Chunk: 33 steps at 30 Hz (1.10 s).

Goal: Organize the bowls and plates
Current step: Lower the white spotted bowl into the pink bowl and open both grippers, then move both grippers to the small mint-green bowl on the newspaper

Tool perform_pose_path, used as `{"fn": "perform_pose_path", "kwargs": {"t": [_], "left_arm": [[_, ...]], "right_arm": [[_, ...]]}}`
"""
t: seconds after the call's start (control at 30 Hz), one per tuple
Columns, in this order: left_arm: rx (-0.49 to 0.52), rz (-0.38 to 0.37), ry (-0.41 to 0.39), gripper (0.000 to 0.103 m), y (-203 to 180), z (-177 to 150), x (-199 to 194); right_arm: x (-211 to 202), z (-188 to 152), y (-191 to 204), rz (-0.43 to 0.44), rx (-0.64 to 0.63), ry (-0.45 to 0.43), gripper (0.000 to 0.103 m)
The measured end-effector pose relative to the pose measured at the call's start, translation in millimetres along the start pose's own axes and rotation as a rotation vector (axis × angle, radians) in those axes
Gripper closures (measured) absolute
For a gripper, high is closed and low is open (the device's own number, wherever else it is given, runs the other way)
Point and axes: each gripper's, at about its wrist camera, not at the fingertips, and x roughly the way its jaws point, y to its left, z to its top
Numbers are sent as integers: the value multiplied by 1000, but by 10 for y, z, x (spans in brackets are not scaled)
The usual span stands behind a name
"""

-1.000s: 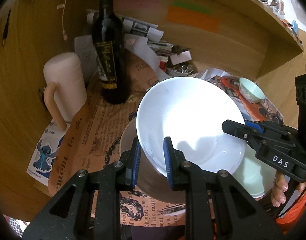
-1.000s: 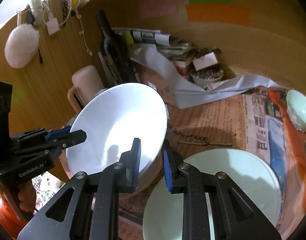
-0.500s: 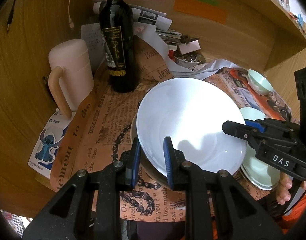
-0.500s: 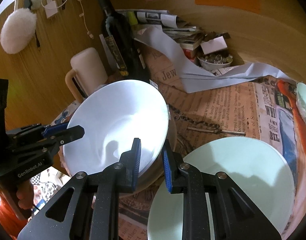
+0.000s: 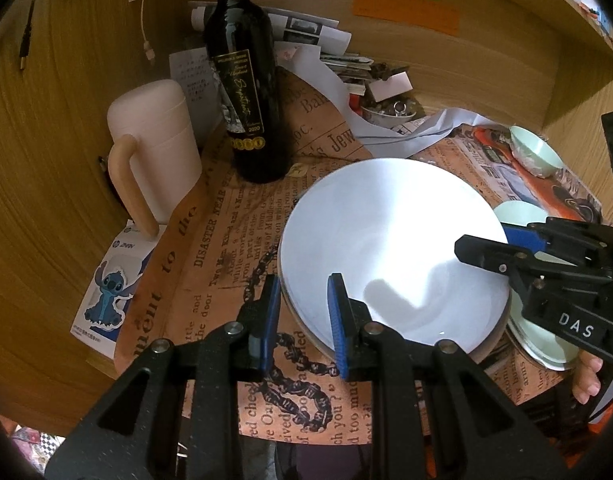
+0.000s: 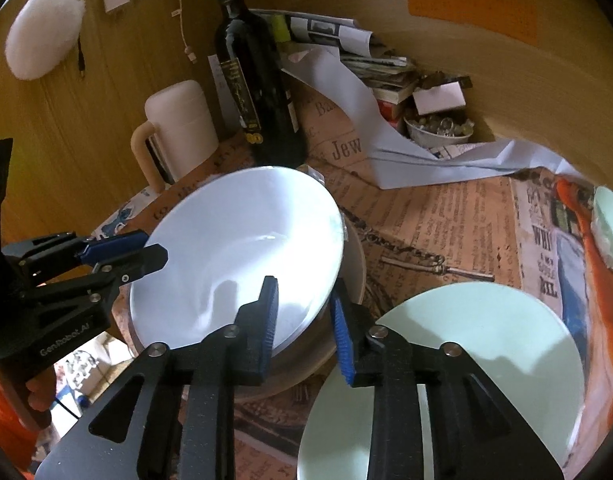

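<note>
At six o'clock in its own view the left gripper [image 5: 302, 316] had its fingers pinched narrow on the near rim of the white plate [image 5: 390, 248]. The right gripper [image 6: 302, 316] sat at six o'clock in its view; its fingers had just been opening, the plate's edge between them, and I judged the pads no longer pressed. The plate rested tilted on a cream bowl [image 6: 356, 264] at the centre of the surface [image 5: 226, 240]. A pale green plate [image 6: 466, 360] lay at four o'clock, just beside the bowl, and a small green bowl [image 5: 534, 150] at two o'clock.

With one side let go, the plate could slide off the bowl's rim or knock the green plate if the left fingers slackened early.

Writing: "DAS" and "GenRobot.AI" on the grippers, "DISASTER NEAR" on the newspaper-print covering, and, farthest at twelve o'clock, "2020" on the wine bottle [image 5: 246, 92].
</note>
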Motion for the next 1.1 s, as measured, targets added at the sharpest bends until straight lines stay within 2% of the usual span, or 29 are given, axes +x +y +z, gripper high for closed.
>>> {"fn": "perform_pose_path", "kwargs": {"t": [0.07, 0.27, 0.37, 0.5, 0.63, 0.77, 0.93, 1.1], "left_arm": [[7, 5, -3, 81, -4, 1, 7], [-3, -4, 9, 81, 17, 11, 27], [-20, -17, 24, 81, 44, 33, 29], [-20, -22, 16, 80, 28, 86, -9], [-5, -32, -27, 75, -59, 187, -125], [11, -40, -111, 47, -214, 346, -285], [51, -66, -186, 40, -446, 570, -419], [84, -112, -225, 27, -735, 830, -421]], "right_arm": [[2, 2, 27, -5, -16, 1, 69], [-30, -6, 153, -35, -73, -9, 49], [-78, 12, 119, -37, -59, -23, 41], [-197, 59, 28, -33, -22, -77, 25], [-352, 114, -87, -40, 1, -127, 24], [-511, 144, -264, -69, 30, -168, 23], [-772, 179, -614, -133, 76, -224, 19], [-1036, 212, -1107, -225, 141, -270, 19]]}}
